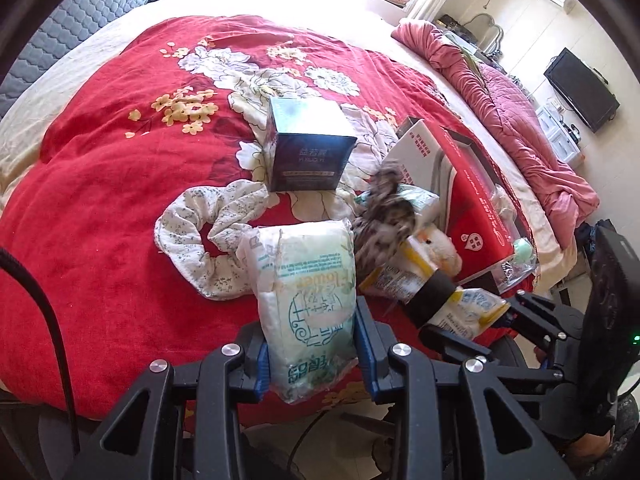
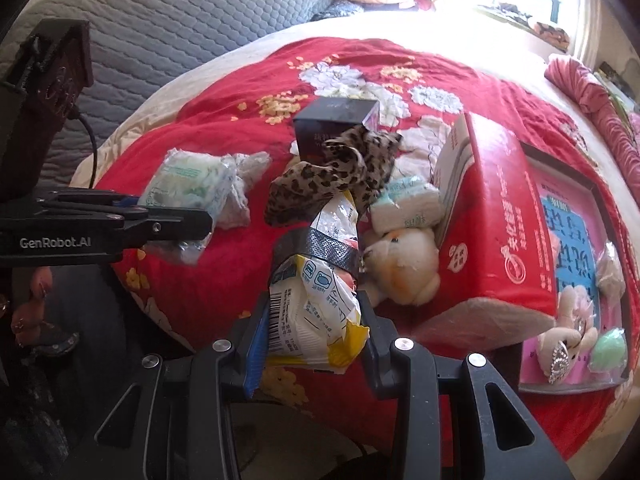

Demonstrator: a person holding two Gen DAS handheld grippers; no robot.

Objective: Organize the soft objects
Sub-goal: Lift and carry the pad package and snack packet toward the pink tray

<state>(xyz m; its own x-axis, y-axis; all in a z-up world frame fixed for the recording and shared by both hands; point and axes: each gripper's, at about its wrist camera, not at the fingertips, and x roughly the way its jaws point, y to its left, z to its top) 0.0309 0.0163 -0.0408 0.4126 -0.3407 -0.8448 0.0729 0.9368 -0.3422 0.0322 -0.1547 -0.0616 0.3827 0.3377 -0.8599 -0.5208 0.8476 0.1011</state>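
You had a red floral bedspread point(image 1: 100, 200) spread over the bed, with a grey quilted headboard point(image 2: 180, 12) behind it. A dark blue box point(image 1: 310, 148) stood upright near the middle. To its right lay a big red carton point(image 2: 508, 216), and a black television point(image 1: 580, 88) stood against the far wall.

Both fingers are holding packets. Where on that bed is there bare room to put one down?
The widest free patch is the red floral quilt left of the white scrunchie and dark blue box. It is crowded on the right: leopard scrunchie, plush bear and tissue pack huddle against the red carton.
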